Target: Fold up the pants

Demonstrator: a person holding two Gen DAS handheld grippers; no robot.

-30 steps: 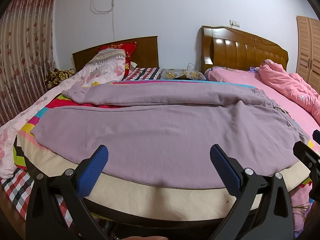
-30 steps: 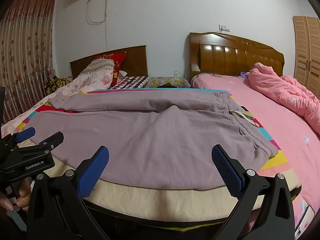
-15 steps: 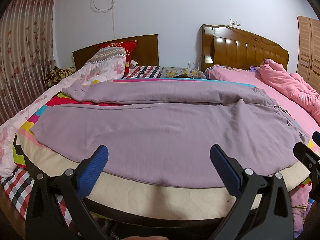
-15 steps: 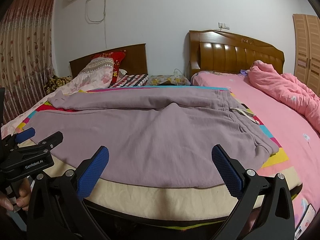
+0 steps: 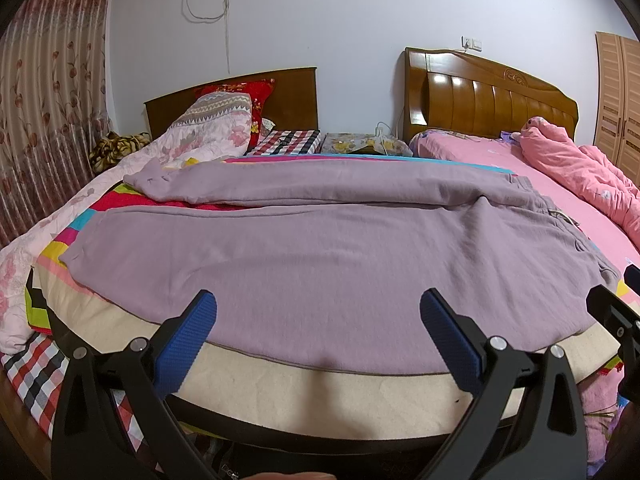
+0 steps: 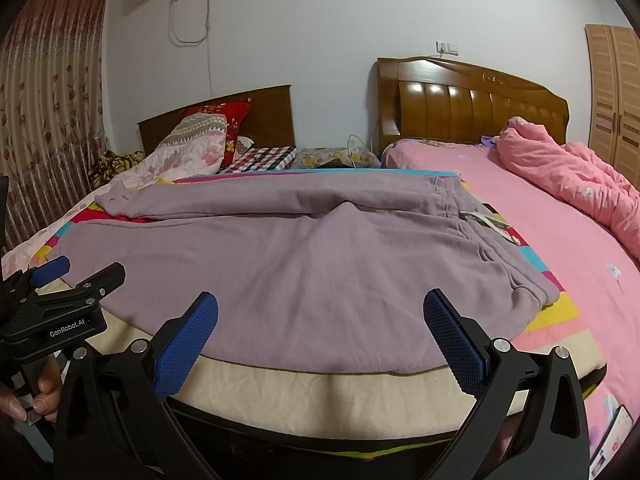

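Mauve pants (image 5: pixel 320 256) (image 6: pixel 304 256) lie spread flat across the foot of the bed, waistband at the right, both legs reaching left, the far leg a little apart from the near one. My left gripper (image 5: pixel 318 332) hangs open just before the bed's front edge, over the near leg, nothing between its blue pads. My right gripper (image 6: pixel 320 332) is open too, in front of the hip area, holding nothing. The left gripper (image 6: pixel 52 280) also shows at the left of the right wrist view, with a hand under it.
The pants rest on a striped multicoloured blanket (image 6: pixel 560 308) with a cream border (image 5: pixel 320 384). Pink bed with a bunched pink quilt (image 6: pixel 560 176) at right. Floral quilt and pillows (image 5: pixel 208 128) at back left. Wooden headboards, curtain at left, wardrobe at right.
Both cameras have risen or tipped slightly, so the pants sit a little lower in view. Both grippers stay open and the pants have not moved.
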